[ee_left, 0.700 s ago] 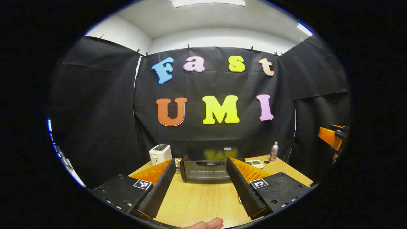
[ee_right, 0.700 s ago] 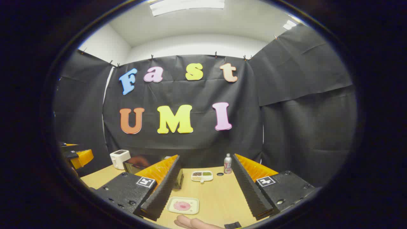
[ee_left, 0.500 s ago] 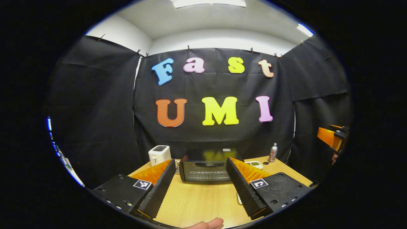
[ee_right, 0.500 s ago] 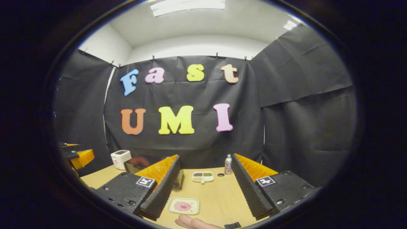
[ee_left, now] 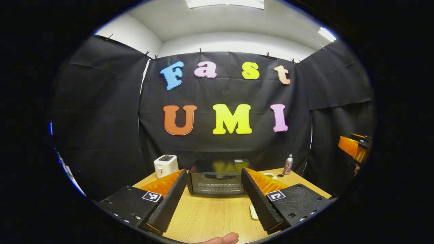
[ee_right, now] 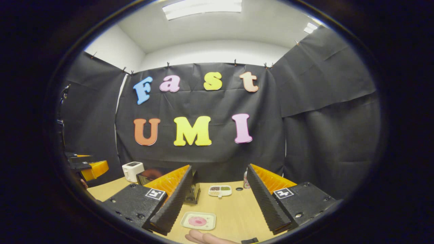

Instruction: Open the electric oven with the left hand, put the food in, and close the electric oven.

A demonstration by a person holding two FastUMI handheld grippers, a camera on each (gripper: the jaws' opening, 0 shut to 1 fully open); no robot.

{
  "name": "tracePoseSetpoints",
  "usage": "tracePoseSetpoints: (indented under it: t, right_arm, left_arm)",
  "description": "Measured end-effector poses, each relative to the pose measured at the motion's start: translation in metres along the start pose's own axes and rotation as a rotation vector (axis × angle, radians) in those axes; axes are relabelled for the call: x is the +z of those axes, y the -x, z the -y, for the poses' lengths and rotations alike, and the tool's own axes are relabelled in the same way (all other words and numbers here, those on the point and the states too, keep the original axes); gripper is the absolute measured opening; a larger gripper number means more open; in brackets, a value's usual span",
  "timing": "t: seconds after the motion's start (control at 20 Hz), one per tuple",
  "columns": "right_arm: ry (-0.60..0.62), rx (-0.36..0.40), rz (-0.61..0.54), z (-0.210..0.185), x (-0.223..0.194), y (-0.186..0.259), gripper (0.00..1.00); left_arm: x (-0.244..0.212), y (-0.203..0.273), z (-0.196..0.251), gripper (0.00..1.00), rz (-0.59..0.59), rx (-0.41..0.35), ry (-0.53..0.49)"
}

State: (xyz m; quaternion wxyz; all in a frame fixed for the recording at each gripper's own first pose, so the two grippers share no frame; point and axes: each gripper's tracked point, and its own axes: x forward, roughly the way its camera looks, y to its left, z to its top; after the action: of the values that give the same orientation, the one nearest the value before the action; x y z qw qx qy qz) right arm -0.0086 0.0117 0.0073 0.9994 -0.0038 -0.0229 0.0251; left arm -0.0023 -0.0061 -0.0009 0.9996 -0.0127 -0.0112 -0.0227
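Black ribbed fingers backed in orange, two per tool: the left gripper (ee_left: 214, 200) and the right gripper (ee_right: 217, 203) each stand with fingers spread wide, holding nothing, above one light wooden tabletop (ee_left: 210, 217).

One fingertip of a hand (ee_left: 223, 239) shows at the bottom edge of the left gripper view.

Nearest item, one pale rectangular tray carrying a pink round piece of food (ee_right: 198, 221), lies flat on the table between the right gripper's fingers, close to the left one.

Farther back, one white divided dish with three fillings, dark, tan and green (ee_right: 220, 190).

One black electric oven with a glass door and bar handle (ee_left: 216, 181) sits mid-table, door closed, framed between the left gripper's fingers.

One white two-slot toaster (ee_left: 165, 165) stands left of the oven, near the back edge.

One slim silver can (ee_left: 288, 164), upright, at the far right; one small dark disc (ee_left: 279, 175) beside it, possibly a cap.
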Motion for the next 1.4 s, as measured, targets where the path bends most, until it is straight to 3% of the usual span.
tracePoseSetpoints:
  t: [0.1,0.3,0.45,0.5,0.65,0.8,0.95,1.05,1.35,1.4]
  right_arm:
    - [-0.004,0.002,0.008,0.001,-0.001,0.0,0.96]
    - [-0.012,0.002,0.015,0.003,-0.002,-0.003,1.0]
    - [-0.014,-0.002,0.021,0.009,-0.006,-0.007,0.96]
    - [-0.015,-0.003,0.024,0.011,-0.007,-0.008,1.0]
    - [-0.019,-0.014,0.027,0.021,-0.012,-0.018,0.96]
    - [-0.024,-0.019,0.02,0.03,-0.018,-0.028,1.0]
    - [-0.013,-0.027,0.02,0.038,-0.021,-0.037,0.96]
    - [0.0,-0.03,0.022,0.042,-0.023,-0.042,1.0]
    - [0.019,-0.036,0.013,0.053,-0.033,-0.064,1.0]
    - [0.015,-0.038,0.007,0.055,-0.038,-0.067,0.96]
  left_arm:
    - [0.001,-0.002,-0.004,0.96,0.008,0.007,-0.011]
    - [-0.001,-0.023,-0.004,0.96,0.013,0.018,0.035]
    - [-0.009,-0.054,0.0,0.96,-0.007,-0.017,0.032]
    - [-0.01,-0.067,-0.003,0.96,-0.006,-0.014,0.026]
    - [-0.016,-0.105,0.002,0.96,-0.01,-0.037,0.026]
    - [-0.027,-0.142,0.019,0.95,-0.022,-0.094,0.04]
    - [-0.054,-0.179,0.023,0.95,-0.078,-0.093,0.036]
    - [-0.075,-0.205,0.026,0.95,-0.126,-0.086,0.018]
    - [-0.136,-0.262,0.023,0.96,-0.264,-0.061,0.024]
    - [-0.142,-0.269,0.022,0.96,-0.276,-0.056,0.024]
